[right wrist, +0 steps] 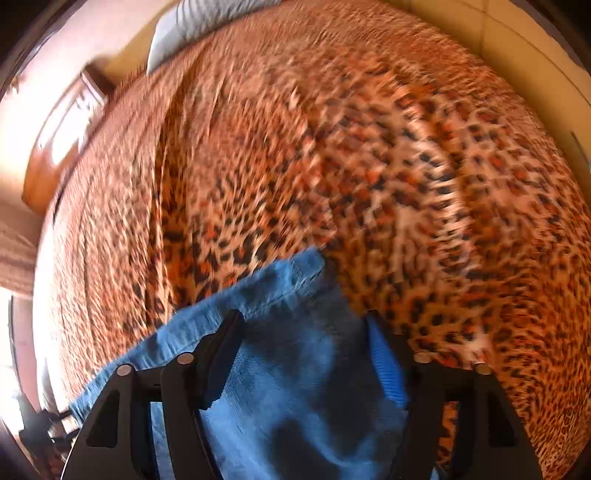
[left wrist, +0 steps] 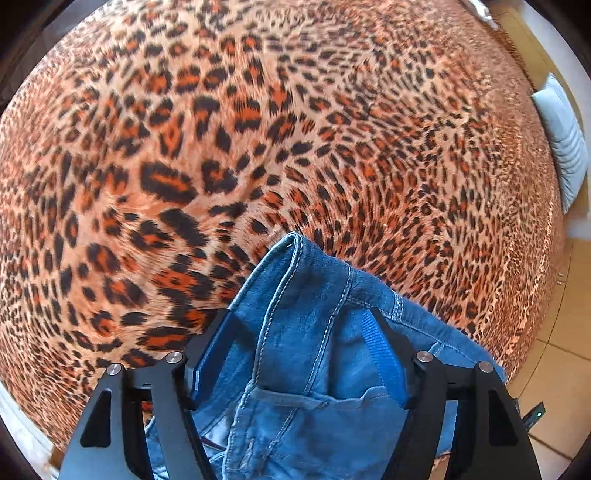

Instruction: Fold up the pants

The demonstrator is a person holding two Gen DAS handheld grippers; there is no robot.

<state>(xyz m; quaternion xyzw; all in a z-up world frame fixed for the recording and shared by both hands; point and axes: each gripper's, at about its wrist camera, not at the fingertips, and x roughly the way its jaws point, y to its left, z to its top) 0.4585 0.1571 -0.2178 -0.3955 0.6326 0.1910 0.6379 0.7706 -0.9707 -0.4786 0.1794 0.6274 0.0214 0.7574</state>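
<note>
Jeans (left wrist: 295,332) are being straddled by the left gripper (left wrist: 301,317), jaws wide; same with the right gripper (right wrist: 303,321), denim between, leopard blanket (left wrist: 258,147) beyond.

In the left wrist view we see the bedspread (left wrist: 258,147) filling the frame from nine o'clock round to three, with the pants (left wrist: 295,332) lying on it at six o'clock, bunched between the fingers of the left gripper (left wrist: 301,332). A pillow (left wrist: 561,147) sits at three o'clock on the bed's edge, the floor (left wrist: 554,354) at four. In the right wrist view the pants (right wrist: 295,369) lie at six o'clock between the right gripper (right wrist: 304,339) fingers; a pillow (right wrist: 184,26) sits at eleven.
</note>
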